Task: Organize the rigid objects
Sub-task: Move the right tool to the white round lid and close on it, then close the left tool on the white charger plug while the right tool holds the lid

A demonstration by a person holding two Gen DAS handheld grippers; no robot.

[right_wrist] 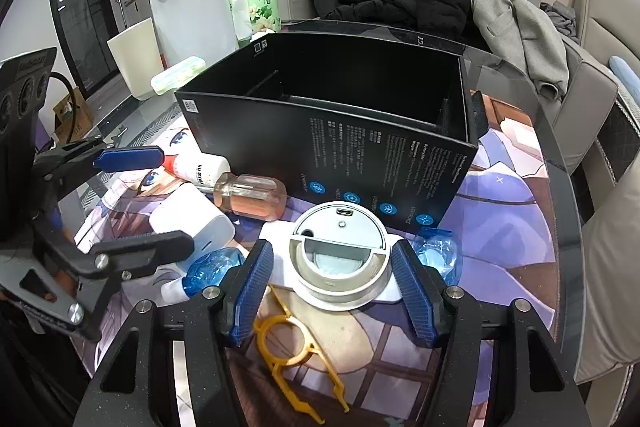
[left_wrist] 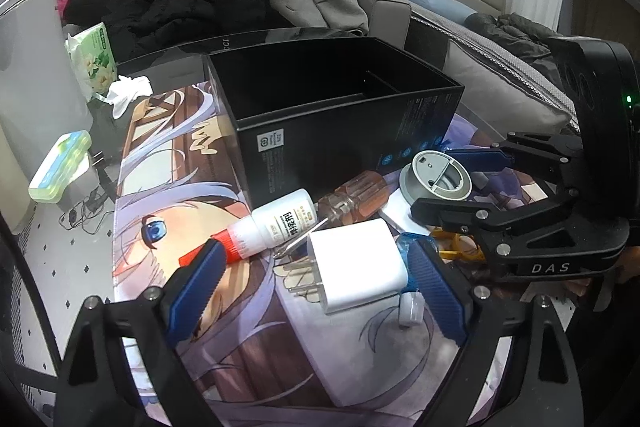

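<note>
The right gripper [right_wrist: 332, 283] brackets the round grey device [right_wrist: 340, 253], jaws apart; beside it, the left gripper's [left_wrist: 316, 267] wider-spread jaws flank the white charger [left_wrist: 354, 263].

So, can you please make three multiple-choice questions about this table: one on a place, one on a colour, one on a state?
1. Where is the charger?
A. on the sofa
B. between the left gripper's fingers
C. under the jacket

2. What colour is the glue bottle's cap?
A. red
B. green
C. black

3. How is the black box?
A. closed with a lid
B. crushed flat
C. upright, open on top

Answers:
1. B, it lies on the mat with one blue finger on each side.
2. A, the cap end beside the left finger is red.
3. C, both views look into its dark inside.
</note>
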